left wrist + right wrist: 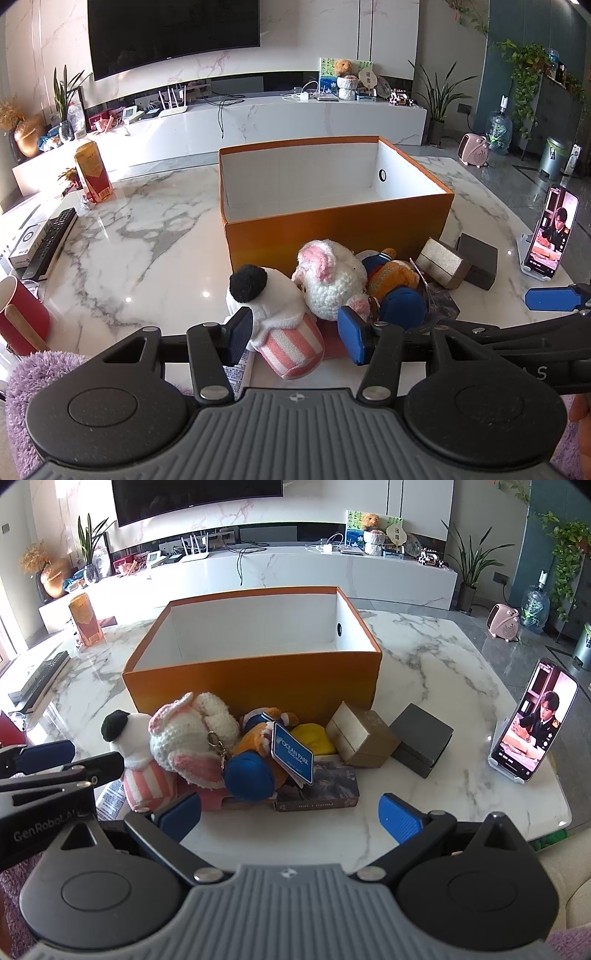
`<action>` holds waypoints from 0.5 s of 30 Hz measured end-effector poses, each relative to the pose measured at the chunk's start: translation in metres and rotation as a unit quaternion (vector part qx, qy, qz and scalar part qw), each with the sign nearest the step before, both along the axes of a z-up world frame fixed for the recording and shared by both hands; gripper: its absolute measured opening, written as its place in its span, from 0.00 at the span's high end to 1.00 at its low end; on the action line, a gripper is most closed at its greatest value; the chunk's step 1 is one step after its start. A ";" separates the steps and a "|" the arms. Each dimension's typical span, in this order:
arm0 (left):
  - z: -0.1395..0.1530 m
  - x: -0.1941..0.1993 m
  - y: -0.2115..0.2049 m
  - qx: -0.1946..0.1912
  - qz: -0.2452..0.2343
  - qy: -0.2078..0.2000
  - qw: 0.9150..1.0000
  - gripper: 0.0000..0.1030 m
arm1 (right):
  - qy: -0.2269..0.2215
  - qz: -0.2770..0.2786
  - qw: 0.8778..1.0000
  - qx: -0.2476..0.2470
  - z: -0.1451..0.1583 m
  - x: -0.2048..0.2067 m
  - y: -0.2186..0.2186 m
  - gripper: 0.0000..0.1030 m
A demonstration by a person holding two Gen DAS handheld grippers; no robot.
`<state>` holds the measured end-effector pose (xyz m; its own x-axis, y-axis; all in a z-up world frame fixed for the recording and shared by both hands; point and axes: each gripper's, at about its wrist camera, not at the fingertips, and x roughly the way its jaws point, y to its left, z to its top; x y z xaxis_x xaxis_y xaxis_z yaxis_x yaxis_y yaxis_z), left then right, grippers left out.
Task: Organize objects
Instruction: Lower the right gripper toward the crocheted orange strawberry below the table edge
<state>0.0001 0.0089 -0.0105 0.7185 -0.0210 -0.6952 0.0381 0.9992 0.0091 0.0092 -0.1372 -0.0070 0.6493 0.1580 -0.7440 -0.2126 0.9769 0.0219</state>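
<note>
My left gripper (295, 338) sits low at the near edge of the marble table (147, 240), jaws spread on either side of the striped plush (284, 332). I honestly can't tell if the pads are touching it or just flanking it; it isn't squeezed, so I'd call that claw released. The plush lies tipped over, black pom-pom end pointing away and to the left, pink-striped base toward me, long axis roughly along the gripper's line of sight.

The right gripper (291, 818) is wide open with nothing between its fingers, hovering over bare marble just in front of the pile.

The pile itself is a mess to read. The crocheted bunny (195, 738) leans on the striped plush, and the orange and blue toy (255, 760) is half buried, with an "Ocean Park" tag (291, 755) covering its middle. Something yellow (314, 736) peeks out behind it; no idea what. A flat dark box (325, 786) lies under the toys, print unreadable. The gold box (360, 740) and grey box (421, 742) sit just right of the pile, touching each other.

The orange box (255, 681) stands right behind everything, long side facing me, and its floor is mostly hidden by the front wall.
</note>
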 end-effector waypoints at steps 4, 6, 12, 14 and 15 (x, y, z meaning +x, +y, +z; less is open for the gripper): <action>-0.010 0.002 0.003 0.004 -0.012 0.036 0.999 0.43 | 0.028 0.009 0.999 0.016 -0.012 0.001 -0.001 0.01; -0.018 0.003 0.005 0.001 -0.017 0.060 0.998 0.47 | 0.053 0.017 0.998 0.026 -0.022 0.001 -0.001 0.03; -0.034 0.003 0.011 -0.009 -0.021 0.097 0.995 0.47 | 0.135 0.039 0.989 0.033 -0.065 -0.001 0.007 0.18; -0.038 0.004 0.014 -0.012 -0.020 0.105 0.994 0.47 | 0.153 0.050 0.987 0.027 -0.081 -0.001 0.011 0.18; -0.040 0.004 0.016 -0.013 -0.018 0.109 0.994 0.47 | 0.161 0.051 0.985 0.021 -0.089 -0.001 0.013 0.18</action>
<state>0.0046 0.0254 -0.0502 0.5491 -0.0642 -0.8333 0.0711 0.9970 -0.0300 0.0084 -0.1238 -0.0957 0.3593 0.2464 -0.9001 -0.2857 0.9472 0.1452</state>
